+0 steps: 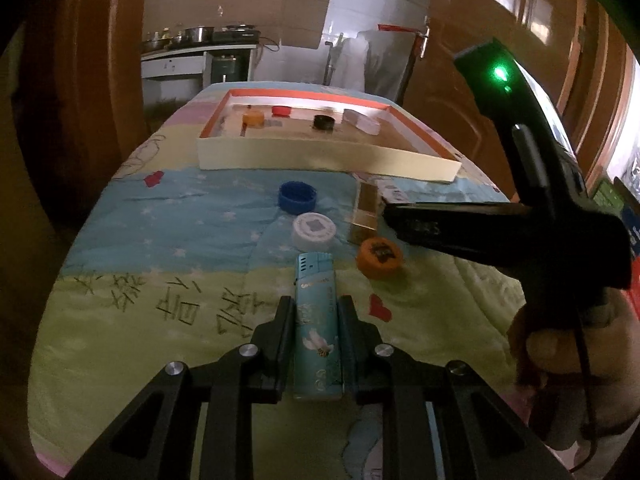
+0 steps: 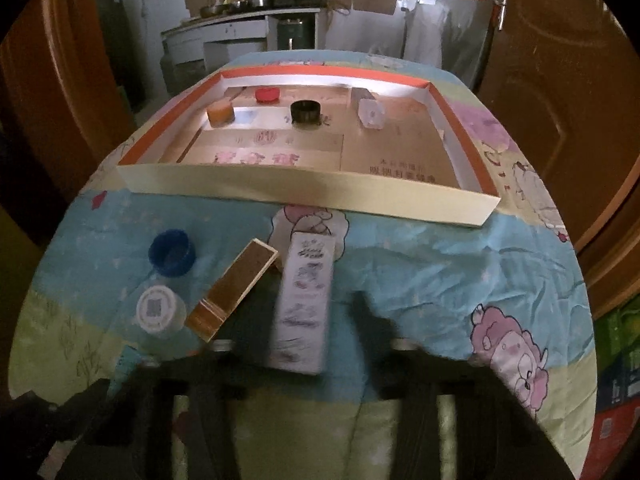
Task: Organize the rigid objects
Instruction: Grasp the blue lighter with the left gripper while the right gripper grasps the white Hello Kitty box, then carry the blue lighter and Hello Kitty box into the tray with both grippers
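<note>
My left gripper (image 1: 316,306) is shut on a teal lighter (image 1: 318,320), which lies lengthwise between the jaws on the patterned bedspread. In the right wrist view my right gripper (image 2: 310,306) straddles a white patterned box (image 2: 304,304). Its fingers (image 2: 366,314) are dark and blurred, and a strip of cloth shows between the right one and the box. A gold box (image 2: 234,288) lies just left of it. A blue cap (image 1: 298,198), a white cap (image 1: 314,232) and an orange cap (image 1: 379,258) lie ahead of the lighter.
A shallow cream tray with an orange rim (image 2: 304,188) sits farther back, holding an orange cap (image 2: 220,114), a red cap (image 2: 267,95), a black cap (image 2: 306,112) and a clear piece (image 2: 370,114). A person's hand (image 1: 560,352) holds the right gripper. Wooden doors flank the bed.
</note>
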{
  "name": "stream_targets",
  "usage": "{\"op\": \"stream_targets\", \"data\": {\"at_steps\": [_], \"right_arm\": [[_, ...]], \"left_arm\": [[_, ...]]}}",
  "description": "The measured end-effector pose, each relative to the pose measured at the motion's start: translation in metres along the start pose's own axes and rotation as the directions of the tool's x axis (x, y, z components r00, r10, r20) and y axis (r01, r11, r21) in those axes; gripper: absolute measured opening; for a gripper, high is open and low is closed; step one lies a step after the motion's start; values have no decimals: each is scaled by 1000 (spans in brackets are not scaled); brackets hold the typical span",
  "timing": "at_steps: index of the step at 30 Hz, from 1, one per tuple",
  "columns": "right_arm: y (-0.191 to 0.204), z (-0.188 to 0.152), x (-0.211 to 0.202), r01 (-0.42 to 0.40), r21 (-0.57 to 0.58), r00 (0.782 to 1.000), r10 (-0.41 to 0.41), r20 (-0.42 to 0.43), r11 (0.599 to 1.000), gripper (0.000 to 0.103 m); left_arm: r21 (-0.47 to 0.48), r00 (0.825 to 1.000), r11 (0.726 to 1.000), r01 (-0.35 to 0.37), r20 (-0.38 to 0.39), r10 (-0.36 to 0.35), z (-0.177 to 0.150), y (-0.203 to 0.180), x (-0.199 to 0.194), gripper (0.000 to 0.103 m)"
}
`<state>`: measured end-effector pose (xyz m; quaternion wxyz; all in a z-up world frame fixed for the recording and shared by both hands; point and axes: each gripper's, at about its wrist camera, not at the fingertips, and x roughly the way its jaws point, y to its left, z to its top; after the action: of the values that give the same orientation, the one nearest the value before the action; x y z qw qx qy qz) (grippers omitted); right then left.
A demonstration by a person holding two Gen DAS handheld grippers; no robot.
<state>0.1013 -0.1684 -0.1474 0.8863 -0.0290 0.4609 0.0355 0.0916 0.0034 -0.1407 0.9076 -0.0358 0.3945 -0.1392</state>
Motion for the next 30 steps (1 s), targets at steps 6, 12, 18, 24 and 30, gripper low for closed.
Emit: {"op": "stream_targets", "data": {"at_steps": [6, 12, 18, 24, 30], "right_arm": [[-3, -2, -2, -10, 11, 1000, 10, 12, 1000, 25], [-7, 2, -16, -15, 23, 999, 14, 47, 1000, 25], [-9, 8, -31, -31, 26, 996, 29, 81, 999, 25], [-11, 19, -43, -40, 19, 993, 38, 110, 999, 25], [-15, 30, -46, -48, 20, 991, 45, 124, 999, 26]], "left_arm": [[-4, 1000, 1000, -5, 22, 6, 7, 7, -6, 23], [1, 999, 1000, -11, 52, 11, 20, 8, -12, 23], [9, 997, 1000, -13, 77, 13, 41, 6, -14, 23], [10, 995, 1000, -7, 96, 6, 64, 4, -14, 23], [11, 994, 1000, -8, 113, 7, 87, 3, -10, 23]]}}
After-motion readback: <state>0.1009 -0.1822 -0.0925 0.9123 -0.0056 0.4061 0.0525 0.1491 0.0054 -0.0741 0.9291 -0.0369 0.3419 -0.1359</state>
